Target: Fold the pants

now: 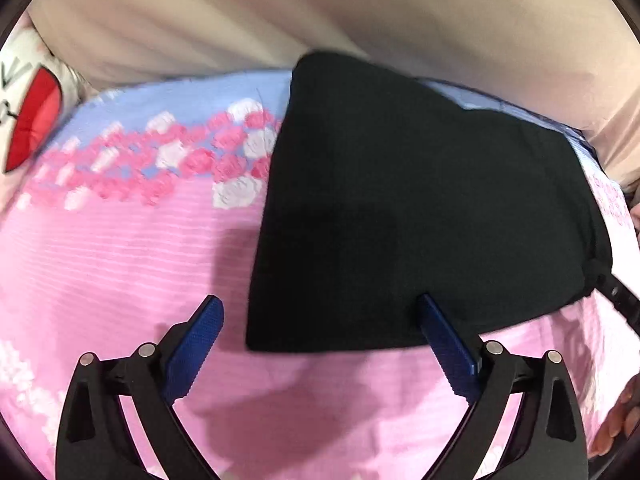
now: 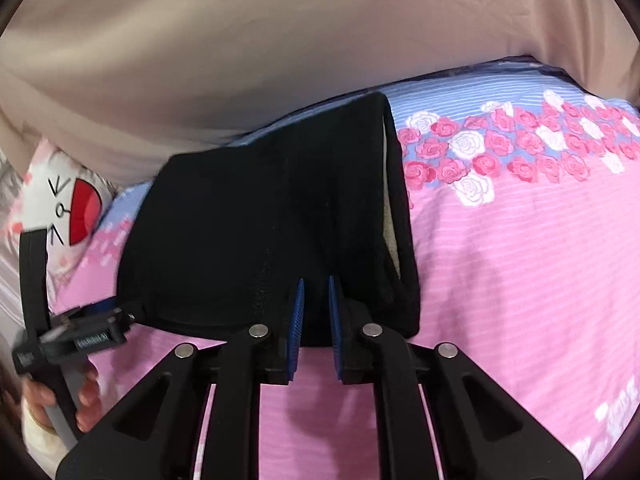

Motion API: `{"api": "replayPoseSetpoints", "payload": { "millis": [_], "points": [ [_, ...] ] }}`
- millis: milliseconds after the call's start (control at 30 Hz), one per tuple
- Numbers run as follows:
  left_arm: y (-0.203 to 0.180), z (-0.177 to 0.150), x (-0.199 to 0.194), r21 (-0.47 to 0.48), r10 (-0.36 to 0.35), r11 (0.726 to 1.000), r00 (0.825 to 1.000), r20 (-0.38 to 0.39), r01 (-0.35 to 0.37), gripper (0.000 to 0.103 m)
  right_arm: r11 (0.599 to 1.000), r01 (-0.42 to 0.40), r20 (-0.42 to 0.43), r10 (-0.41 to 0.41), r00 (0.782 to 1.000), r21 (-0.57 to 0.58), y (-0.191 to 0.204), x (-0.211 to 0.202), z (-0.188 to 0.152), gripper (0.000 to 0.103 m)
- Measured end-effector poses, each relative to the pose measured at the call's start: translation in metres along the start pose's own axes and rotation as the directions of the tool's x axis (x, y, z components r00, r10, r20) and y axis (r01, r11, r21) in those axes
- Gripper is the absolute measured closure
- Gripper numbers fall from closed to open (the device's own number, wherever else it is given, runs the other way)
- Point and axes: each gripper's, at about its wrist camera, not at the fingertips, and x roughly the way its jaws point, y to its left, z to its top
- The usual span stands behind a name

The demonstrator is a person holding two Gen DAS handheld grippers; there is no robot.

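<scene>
Your pants (image 1: 420,208) already lie folded compactly on the bed (image 1: 120,264); left tool (image 1: 320,320) spread wide, right tool (image 2: 316,300) nearly closed, seemingly pinching their near edge.

White lettering on the black body of the left gripper (image 2: 86,334), seen in the right wrist view, is too blurred to read with certainty, and the pillow (image 2: 66,216) carries black line marks resembling "V", "o" and "Λ".

Both wrist views low, close, facing forward, sharing the black pants (image 1: 420,216) (image 2: 264,232)
</scene>
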Motion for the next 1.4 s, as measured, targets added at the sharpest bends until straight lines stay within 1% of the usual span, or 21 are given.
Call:
{"api": "replayPoseSetpoints", "payload": {
  "millis": [33, 100, 167, 233, 367, 500, 600, 633, 667, 733, 800, 900, 1033, 1233, 1400],
  "points": [
    [-0.003, -0.003, -0.013, 0.021, 0.024, 0.999, 0.999, 0.03, -0.025, 0.009, 1.0, -0.003, 0.01, 0.003, 1.0, -0.004, 0.003, -0.008, -0.001, 0.086],
    [-0.009, -0.011, -0.034, 0.06, 0.056, 0.996, 0.995, 0.085, -0.061, 0.009, 1.0, -0.002, 0.045, 0.003, 0.999, -0.024, 0.011, -0.028, -0.005, 0.086],
    [-0.015, -0.022, -0.058, 0.085, 0.091, 0.991, 0.986, 0.137, -0.103, 0.009, 0.999, 0.022, 0.071, -0.019, 0.997, -0.043, 0.016, -0.043, -0.012, 0.085],
    [-0.024, -0.032, -0.08, 0.097, 0.089, 0.99, 0.982, 0.166, -0.106, 0.008, 0.999, 0.024, 0.08, -0.02, 0.997, -0.041, 0.018, -0.056, -0.023, 0.084],
    [-0.026, -0.053, -0.114, 0.095, 0.076, 0.991, 0.974, 0.213, -0.098, 0.007, 1.0, -0.005, 0.092, 0.007, 0.996, -0.026, 0.019, -0.08, -0.044, 0.083],
    [-0.033, -0.079, -0.148, 0.107, 0.065, 0.99, 0.965, 0.255, -0.095, 0.007, 1.0, -0.006, 0.128, 0.009, 0.992, -0.028, 0.025, -0.11, -0.066, 0.083],
    [-0.043, -0.094, -0.164, 0.116, 0.067, 0.988, 0.958, 0.278, -0.103, 0.007, 0.999, -0.01, 0.16, 0.015, 0.987, -0.034, 0.031, -0.133, -0.076, 0.083],
    [-0.045, -0.099, -0.167, 0.118, 0.064, 0.988, 0.957, 0.283, -0.101, 0.007, 0.999, -0.004, 0.171, 0.011, 0.985, -0.04, 0.033, -0.139, -0.079, 0.076],
    [-0.047, -0.104, -0.17, 0.122, 0.062, 0.987, 0.957, 0.282, -0.1, 0.007, 0.999, 0.008, 0.182, 0.0, 0.983, -0.046, 0.035, -0.144, -0.081, 0.06],
    [-0.052, -0.11, -0.171, 0.137, 0.053, 0.986, 0.961, 0.271, -0.093, 0.007, 0.996, 0.046, 0.211, -0.03, 0.977, -0.071, 0.041, -0.153, -0.085, 0.042],
    [-0.056, -0.115, -0.171, 0.143, 0.059, 0.985, 0.962, 0.265, -0.099, 0.007, 0.99, 0.094, 0.235, -0.068, 0.97, -0.104, 0.047, -0.159, -0.09, 0.042],
    [-0.058, -0.116, -0.163, 0.139, 0.061, 0.986, 0.969, 0.241, -0.096, 0.007, 0.983, 0.127, 0.25, -0.092, 0.964, -0.129, 0.051, -0.16, -0.092, 0.042],
    [-0.057, -0.113, -0.154, 0.127, 0.062, 0.988, 0.975, 0.213, -0.091, 0.007, 0.985, 0.12, 0.243, -0.087, 0.966, -0.123, 0.05, -0.157, -0.092, 0.042],
    [-0.052, -0.109, -0.147, 0.111, 0.075, 0.989, 0.977, 0.201, -0.098, 0.007, 0.984, 0.128, 0.233, -0.095, 0.968, -0.128, 0.051, -0.15, -0.09, 0.042],
    [-0.048, -0.106, -0.146, 0.101, 0.084, 0.989, 0.975, 0.207, -0.107, 0.007, 0.983, 0.13, 0.224, -0.098, 0.97, -0.133, 0.054, -0.143, -0.089, 0.042]
  ]
}}
